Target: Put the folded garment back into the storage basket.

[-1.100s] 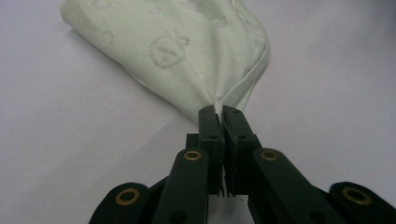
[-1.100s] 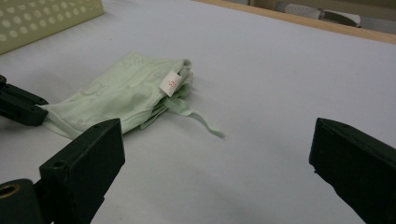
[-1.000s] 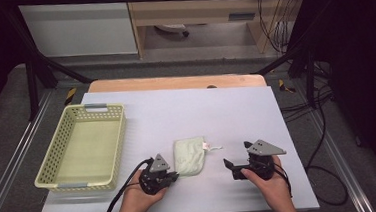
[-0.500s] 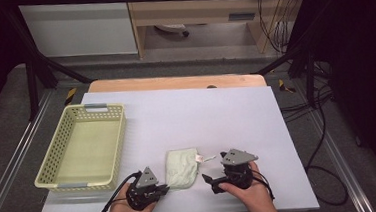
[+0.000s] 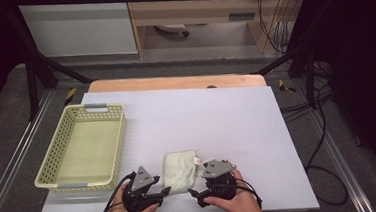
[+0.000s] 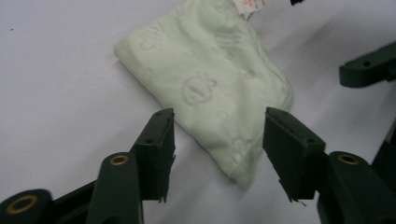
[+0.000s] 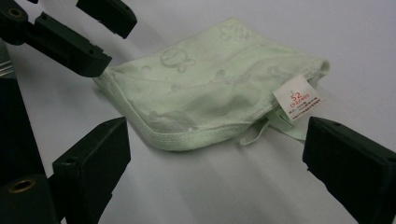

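A folded pale green cloth (image 5: 179, 169) with a white size tag (image 7: 299, 98) lies flat near the table's front edge. My left gripper (image 5: 165, 191) sits just left of it and my right gripper (image 5: 194, 193) just right of it, both pointing inward at its near end. In the left gripper view my left gripper (image 6: 219, 126) is open: its jaws have just been opening, and the cloth's (image 6: 219, 70) near corner lies between them untouched. My right gripper (image 7: 217, 128) stands wide open, with the cloth (image 7: 205, 88) lying just beyond its jaws.
A pale yellow plastic basket (image 5: 63, 177) stands on the left of the white table (image 5: 201, 115). The table's front edge runs right under both hands. Cables trail from the grippers, and dark frame posts stand beyond the table.
The right hand has slid left to the cloth. The left hand has drawn back toward the front edge, and the cloth now lies a little nearer that edge.
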Available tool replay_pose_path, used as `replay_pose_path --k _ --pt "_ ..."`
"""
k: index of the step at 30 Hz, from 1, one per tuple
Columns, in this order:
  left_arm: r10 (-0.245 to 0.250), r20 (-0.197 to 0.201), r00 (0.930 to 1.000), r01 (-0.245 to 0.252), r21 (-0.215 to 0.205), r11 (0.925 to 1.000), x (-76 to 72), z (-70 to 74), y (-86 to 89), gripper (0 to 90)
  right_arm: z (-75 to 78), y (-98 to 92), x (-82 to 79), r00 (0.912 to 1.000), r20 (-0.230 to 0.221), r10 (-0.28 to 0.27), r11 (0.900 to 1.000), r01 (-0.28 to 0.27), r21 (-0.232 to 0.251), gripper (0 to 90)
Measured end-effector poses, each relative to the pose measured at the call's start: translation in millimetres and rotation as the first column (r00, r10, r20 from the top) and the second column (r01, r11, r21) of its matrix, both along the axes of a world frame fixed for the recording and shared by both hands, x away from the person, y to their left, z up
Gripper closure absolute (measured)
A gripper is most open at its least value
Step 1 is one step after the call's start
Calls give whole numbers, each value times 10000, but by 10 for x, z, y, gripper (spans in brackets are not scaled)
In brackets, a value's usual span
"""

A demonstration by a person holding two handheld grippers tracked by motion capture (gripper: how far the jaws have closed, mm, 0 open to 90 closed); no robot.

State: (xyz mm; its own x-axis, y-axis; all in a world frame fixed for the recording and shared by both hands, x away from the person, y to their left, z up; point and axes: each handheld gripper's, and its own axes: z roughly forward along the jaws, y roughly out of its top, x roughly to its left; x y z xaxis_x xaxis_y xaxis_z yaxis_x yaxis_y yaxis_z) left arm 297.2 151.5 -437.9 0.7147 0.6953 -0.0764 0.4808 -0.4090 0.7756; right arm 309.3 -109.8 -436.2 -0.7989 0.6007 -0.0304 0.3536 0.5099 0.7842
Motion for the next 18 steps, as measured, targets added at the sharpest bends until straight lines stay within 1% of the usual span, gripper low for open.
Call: replay_pose_path --k 3,5,9,11,14,18 --pt "319 370 9988 -316 -73 9995 13 -4 15 379 -9 2 5 9999 -144 -49 10000 48 -40 87" --pt "538 479 9974 -532 -129 9985 25 -12 38 353 -15 3 10 9998 -183 -46 10000 45 -36 94" --pt "958 450 9944 -950 -213 9953 55 -13 65 292 -25 37 -7 9994 -271 228 9996 -233 -180 155" --pt "1070 458 9932 -1064 -149 9942 66 -10 66 258 -36 62 -20 9990 -323 305 9992 -313 -249 201" --pt "1170 461 9921 -1169 -58 9931 72 -17 60 220 -50 102 -35 9977 -376 556 9976 -570 -385 249" --pt "1189 434 9920 -1190 2 9929 74 -25 61 199 -60 134 -47 9966 -351 739 9960 -755 -484 326"
